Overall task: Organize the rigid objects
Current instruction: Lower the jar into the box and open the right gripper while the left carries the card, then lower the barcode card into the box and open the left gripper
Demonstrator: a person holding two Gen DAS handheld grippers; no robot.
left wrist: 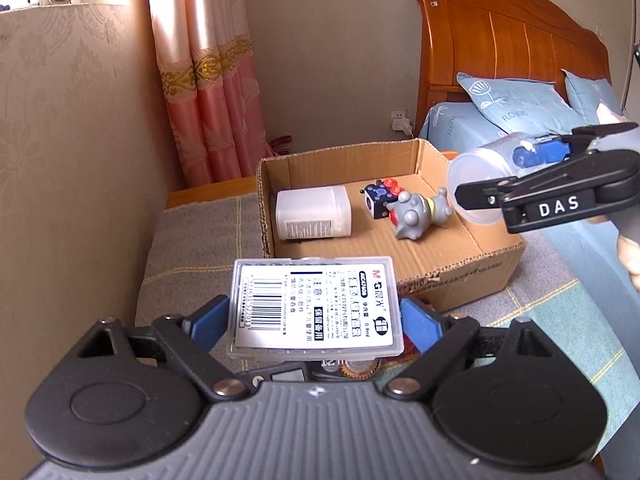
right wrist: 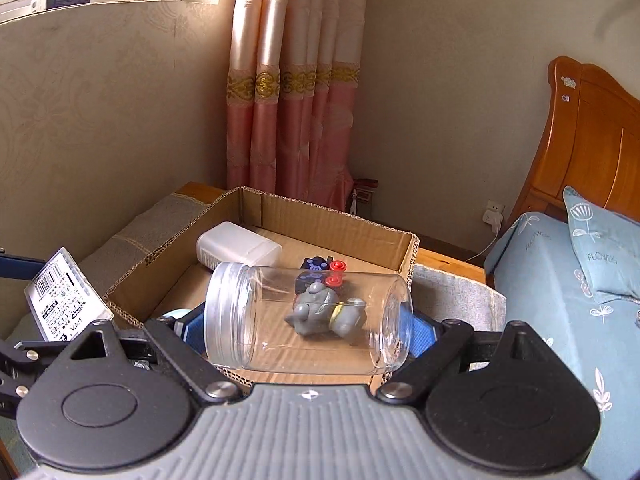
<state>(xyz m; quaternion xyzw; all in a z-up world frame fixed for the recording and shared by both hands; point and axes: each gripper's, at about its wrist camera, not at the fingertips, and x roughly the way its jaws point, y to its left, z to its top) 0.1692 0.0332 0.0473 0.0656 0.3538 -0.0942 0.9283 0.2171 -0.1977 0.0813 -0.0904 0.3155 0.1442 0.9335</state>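
Resting on a grey checked bedspread (left wrist: 192,248) beside a carved orange wooden headboard (left wrist: 500,36) and pink curtains (right wrist: 288,120), an open brown cardboard box (left wrist: 452,264) holds a white plastic bottle (left wrist: 314,212), a dark blue cube with red buttons (left wrist: 380,196) and a grey toy figure (left wrist: 416,216). Left gripper (left wrist: 314,320), angled downward, clamps a flat clear plastic case (left wrist: 314,308) labelled "M&G". Right gripper (right wrist: 308,324), marked "DAS", grips a clear plastic jar (right wrist: 308,316) sideways over the box.
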